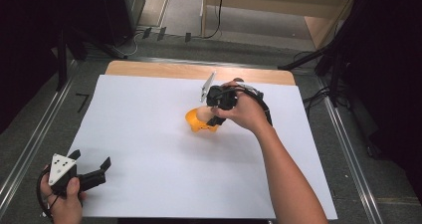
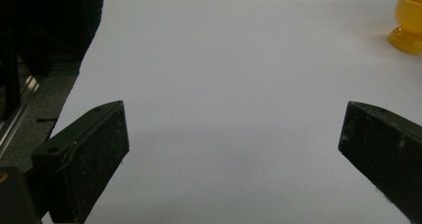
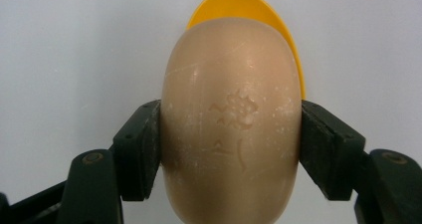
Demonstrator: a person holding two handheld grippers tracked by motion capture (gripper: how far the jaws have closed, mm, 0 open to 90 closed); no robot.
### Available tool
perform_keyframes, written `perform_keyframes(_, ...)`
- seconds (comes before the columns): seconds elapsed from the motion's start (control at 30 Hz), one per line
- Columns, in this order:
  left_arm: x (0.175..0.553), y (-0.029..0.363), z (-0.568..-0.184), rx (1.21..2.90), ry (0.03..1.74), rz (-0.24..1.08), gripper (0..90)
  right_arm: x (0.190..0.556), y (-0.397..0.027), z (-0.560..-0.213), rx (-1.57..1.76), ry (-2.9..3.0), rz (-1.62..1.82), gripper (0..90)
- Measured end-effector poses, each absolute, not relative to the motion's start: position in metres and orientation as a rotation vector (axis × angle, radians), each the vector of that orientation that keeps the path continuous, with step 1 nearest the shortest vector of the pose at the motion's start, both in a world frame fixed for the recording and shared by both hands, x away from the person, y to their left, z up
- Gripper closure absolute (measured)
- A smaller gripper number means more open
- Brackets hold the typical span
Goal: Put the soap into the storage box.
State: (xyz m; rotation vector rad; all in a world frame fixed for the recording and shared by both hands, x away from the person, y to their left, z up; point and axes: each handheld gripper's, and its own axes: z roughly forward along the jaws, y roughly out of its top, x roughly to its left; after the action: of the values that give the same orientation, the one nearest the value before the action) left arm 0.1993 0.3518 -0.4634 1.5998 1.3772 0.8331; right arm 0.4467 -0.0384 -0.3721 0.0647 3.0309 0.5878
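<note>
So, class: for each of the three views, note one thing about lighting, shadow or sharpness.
High view: room edges dark, white sheet evenly lit. Left gripper view: faint shadow under the yellow egg cup, near jaws soft. Right gripper view: egg sharp, its scratches and stamp readable, lower left side shaded.

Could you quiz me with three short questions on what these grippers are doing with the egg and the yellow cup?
1. What does the right gripper hold?
2. True or false: the left gripper is clamped on the yellow egg cup.
3. Where is the egg relative to the cup: A) directly in front of it in the right gripper view, B) at the far left of the white sheet, C) on the floor?

Key
1. A beige egg, pinched at its sides by both jaws.
2. False; its jaws stand wide apart over bare sheet.
3. A.
</note>
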Motion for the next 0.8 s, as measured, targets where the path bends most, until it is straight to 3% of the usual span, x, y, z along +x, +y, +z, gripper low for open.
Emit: perform_keyframes(0.8, 0.199, 0.352, -0.463, 1.6, 1.377, 0.833, 0.0, 0.46, -0.024, -0.385, 0.055, 3.054, 0.543, 32.7)
